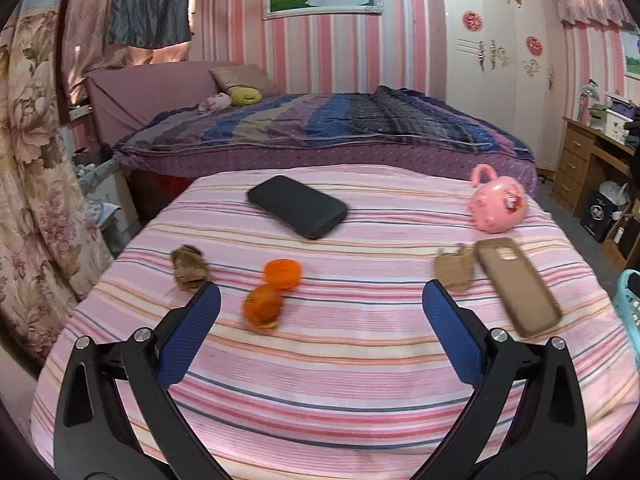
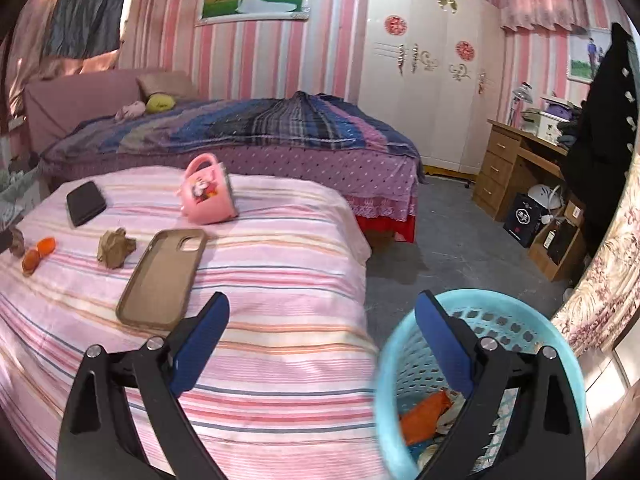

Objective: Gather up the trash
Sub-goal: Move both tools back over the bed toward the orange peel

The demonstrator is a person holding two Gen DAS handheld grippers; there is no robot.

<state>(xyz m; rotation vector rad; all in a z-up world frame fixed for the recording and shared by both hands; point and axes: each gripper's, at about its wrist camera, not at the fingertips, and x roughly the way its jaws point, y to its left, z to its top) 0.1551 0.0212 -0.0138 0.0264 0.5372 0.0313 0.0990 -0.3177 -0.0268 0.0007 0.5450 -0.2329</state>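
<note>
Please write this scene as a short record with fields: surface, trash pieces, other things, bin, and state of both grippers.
surface: pink striped bedspread
trash: two orange peel pieces; left brown paper wad; right brown paper wad
not trash: black phone; tan phone case; pink toy
bin: blue basket, beside bed, already holds scraps
left gripper: open, empty
right gripper: open, empty

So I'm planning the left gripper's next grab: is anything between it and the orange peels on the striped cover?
Nothing visible blocks it. The left gripper is open, and the orange peels lie on bare striped cover just ahead between its fingers. The crumpled brown paper sits off to the left.
</note>
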